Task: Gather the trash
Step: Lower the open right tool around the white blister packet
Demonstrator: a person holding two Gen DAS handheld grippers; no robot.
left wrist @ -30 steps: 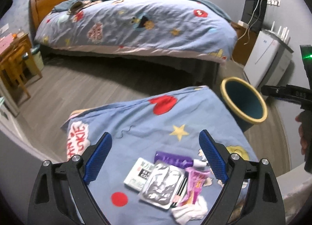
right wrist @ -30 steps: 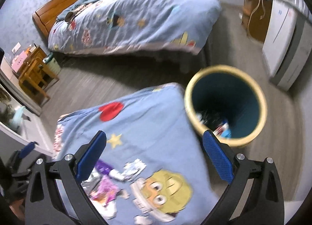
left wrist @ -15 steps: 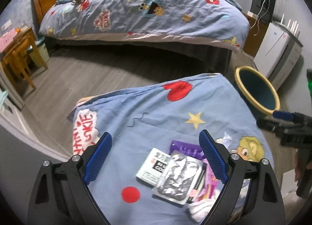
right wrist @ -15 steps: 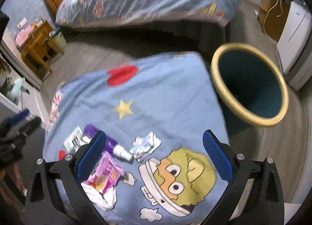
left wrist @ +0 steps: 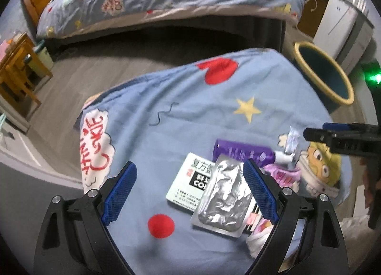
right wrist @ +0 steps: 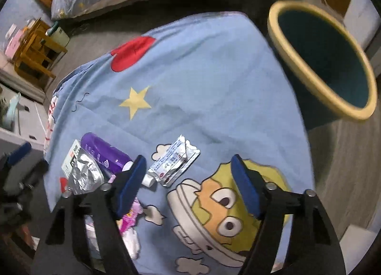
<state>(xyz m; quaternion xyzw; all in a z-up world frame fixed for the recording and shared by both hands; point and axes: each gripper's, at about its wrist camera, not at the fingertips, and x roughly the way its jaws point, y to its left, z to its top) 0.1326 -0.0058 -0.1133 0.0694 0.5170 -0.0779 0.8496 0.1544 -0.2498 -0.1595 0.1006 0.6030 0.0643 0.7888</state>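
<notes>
The right tool [right wrist: 185,175] is closing, holding nothing, hanging over the crumpled wrapper [right wrist: 175,163] beside the purple bottle [right wrist: 103,152]. The left tool [left wrist: 188,189] is hanging wide open.

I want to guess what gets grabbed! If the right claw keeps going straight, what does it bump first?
Probably the crumpled silver wrapper on the blue blanket, just ahead between its closing jaws; depth is uncertain.
</notes>
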